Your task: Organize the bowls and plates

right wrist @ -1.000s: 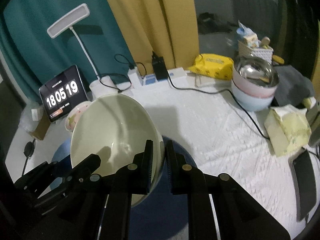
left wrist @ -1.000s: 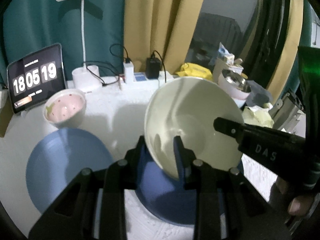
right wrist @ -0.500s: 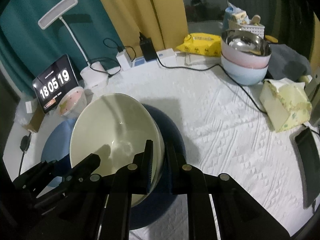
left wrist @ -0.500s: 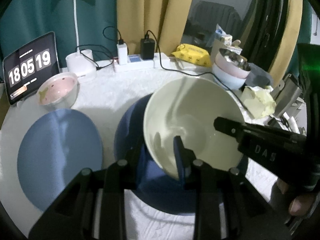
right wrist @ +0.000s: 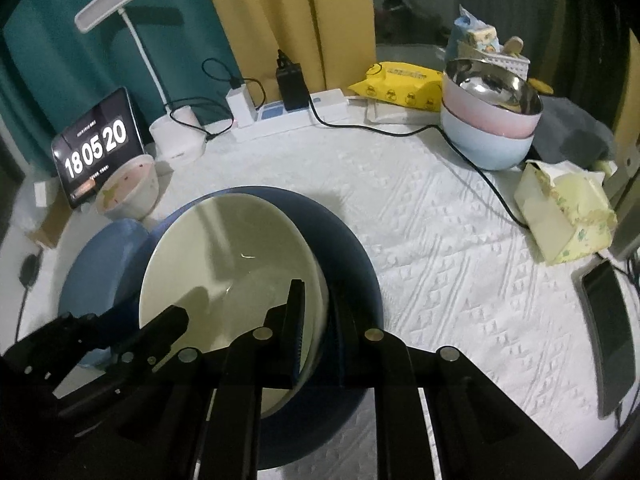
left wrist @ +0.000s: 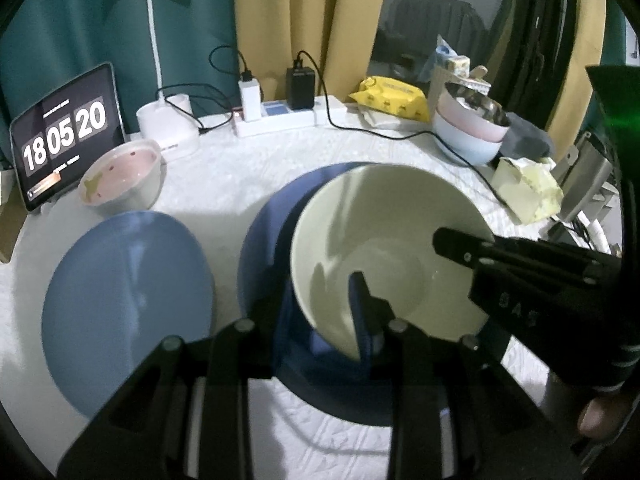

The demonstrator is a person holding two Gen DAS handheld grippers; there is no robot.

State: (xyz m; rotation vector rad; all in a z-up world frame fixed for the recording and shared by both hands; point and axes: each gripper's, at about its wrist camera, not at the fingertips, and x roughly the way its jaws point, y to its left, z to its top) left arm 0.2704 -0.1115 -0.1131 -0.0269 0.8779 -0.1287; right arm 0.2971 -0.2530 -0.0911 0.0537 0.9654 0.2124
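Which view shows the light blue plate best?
The left wrist view: the light blue plate lies nearly whole on the cloth, left of the dark blue plate. In the right wrist view only a sliver shows; the cream bowl and the left tool hide the rest.

Ahead-left of the tool: tablet clock (right wrist: 96, 148), desk lamp (right wrist: 176, 136). Ahead: power strip (right wrist: 288, 114). Right: tissue box (right wrist: 564, 216), phone (right wrist: 610, 340).

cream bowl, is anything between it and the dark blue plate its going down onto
Nothing visible. The cream bowl, gripped at its rim by both hand-held grippers, sits over the dark blue plate, whose visible surface is bare. The pink bowl and light blue plate stand off to the side.
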